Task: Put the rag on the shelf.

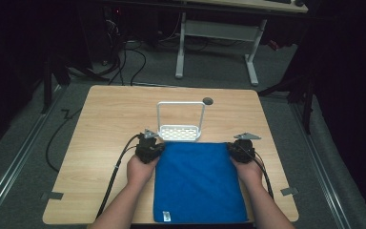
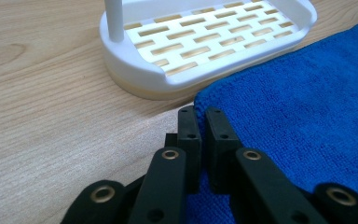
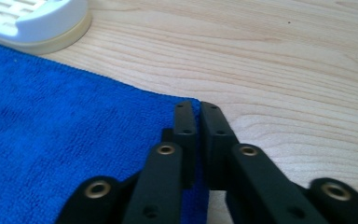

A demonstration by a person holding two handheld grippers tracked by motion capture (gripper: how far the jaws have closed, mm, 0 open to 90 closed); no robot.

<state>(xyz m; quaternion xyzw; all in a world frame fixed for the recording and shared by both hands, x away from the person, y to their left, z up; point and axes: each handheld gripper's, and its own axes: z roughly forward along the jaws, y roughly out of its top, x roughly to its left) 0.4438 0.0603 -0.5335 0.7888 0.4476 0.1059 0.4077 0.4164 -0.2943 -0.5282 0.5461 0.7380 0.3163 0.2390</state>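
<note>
grippers (image 2: pixel 201 114) (image 3: pixel 197 109) pinch blue cloth (image 1: pixel 199 181) far corners.

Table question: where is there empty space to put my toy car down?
The table is bare left of the blue cloth, and along the far edge behind the white rack. A narrower strip runs right of the cloth. It is crowded where the left gripper and right gripper pinch the cloth's far corners.

The cloth (image 1: pixel 199 181) between the two grippers is a plain deep blue, with a small white label at its near edge; the rack (image 2: pixel 205 42) just ahead of the left gripper (image 2: pixel 204 114) is white (its floor has a brick pattern of slots); the table (image 3: pixel 284 60) is light wood with grain; both grippers' jaws are black with brass-coloured rivets.
</note>
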